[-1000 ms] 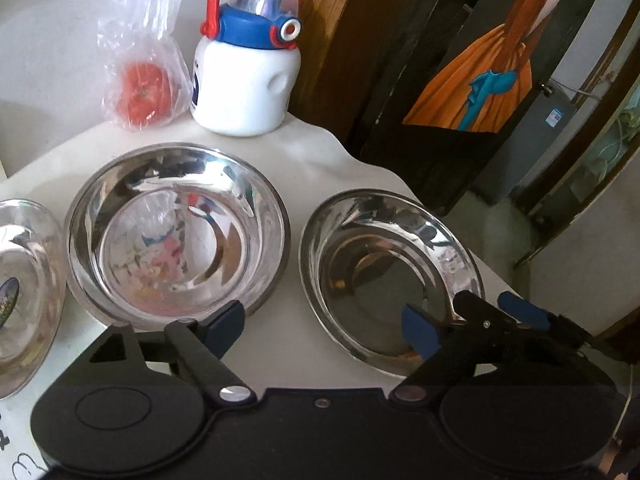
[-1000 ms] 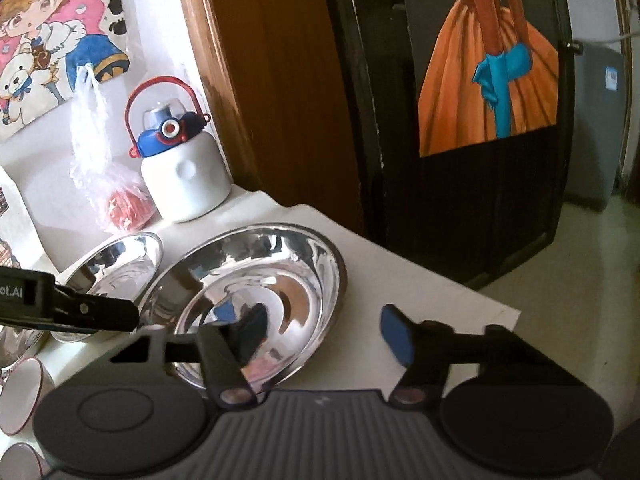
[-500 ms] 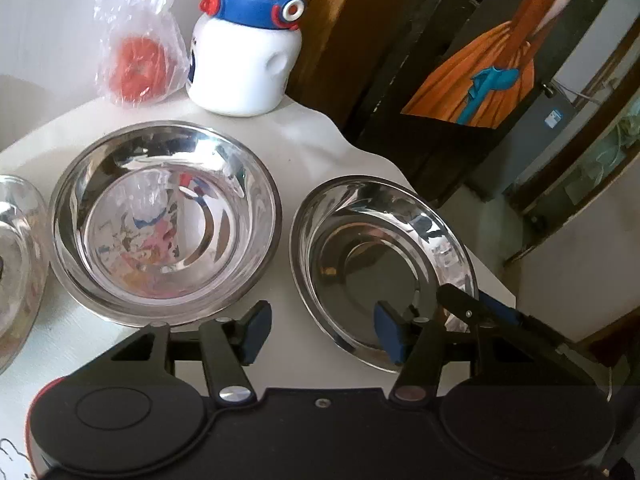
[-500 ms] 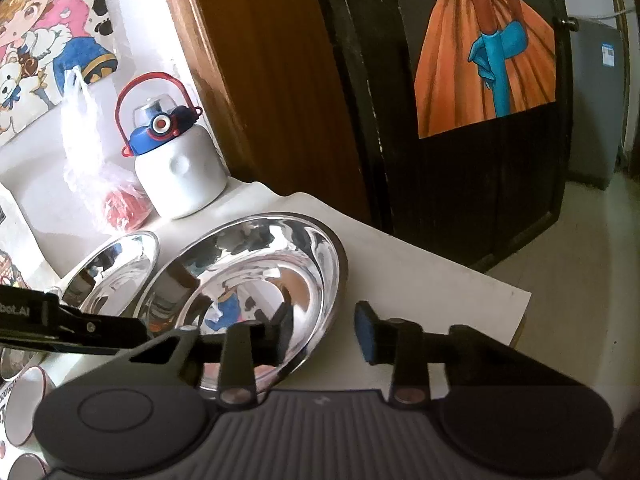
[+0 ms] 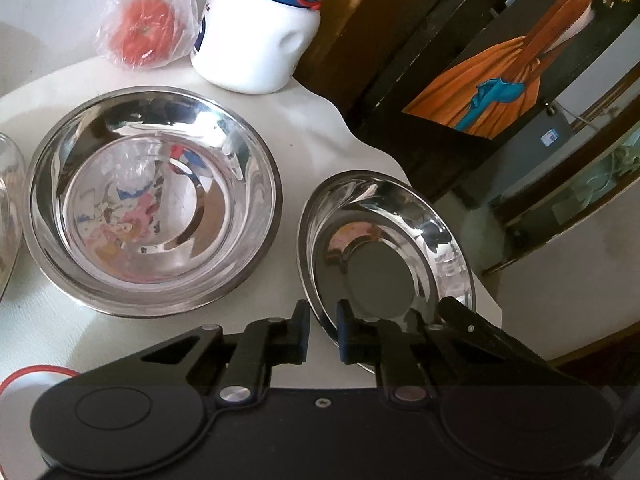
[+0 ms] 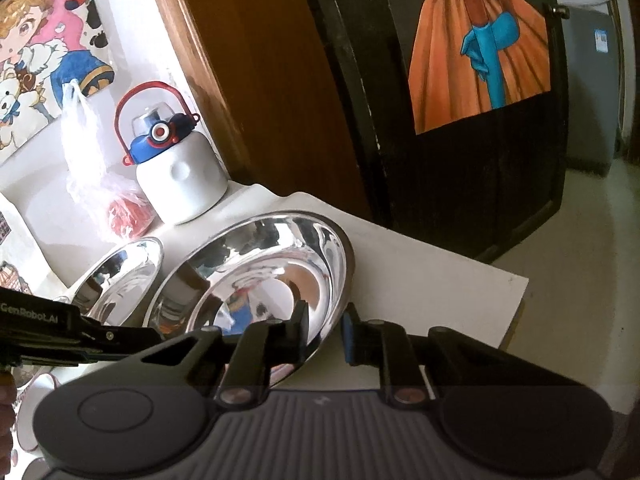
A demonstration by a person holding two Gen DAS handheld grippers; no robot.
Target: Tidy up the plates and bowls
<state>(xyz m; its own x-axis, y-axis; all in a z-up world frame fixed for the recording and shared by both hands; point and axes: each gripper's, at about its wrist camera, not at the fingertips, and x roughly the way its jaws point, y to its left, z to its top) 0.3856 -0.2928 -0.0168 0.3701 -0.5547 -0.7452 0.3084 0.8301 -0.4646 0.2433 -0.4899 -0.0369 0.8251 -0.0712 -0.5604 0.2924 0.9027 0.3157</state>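
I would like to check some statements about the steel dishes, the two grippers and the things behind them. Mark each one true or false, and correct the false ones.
1. The left gripper is closed on the near rim of the smaller steel dish. True.
2. The right gripper holds the white bottle. False: its jaws have just been closing and grip the rim of that same dish.
3. The larger steel bowl is stacked inside the smaller dish. False: they sit side by side.
4. A tomato in a plastic bag lies beside the bottle. True.
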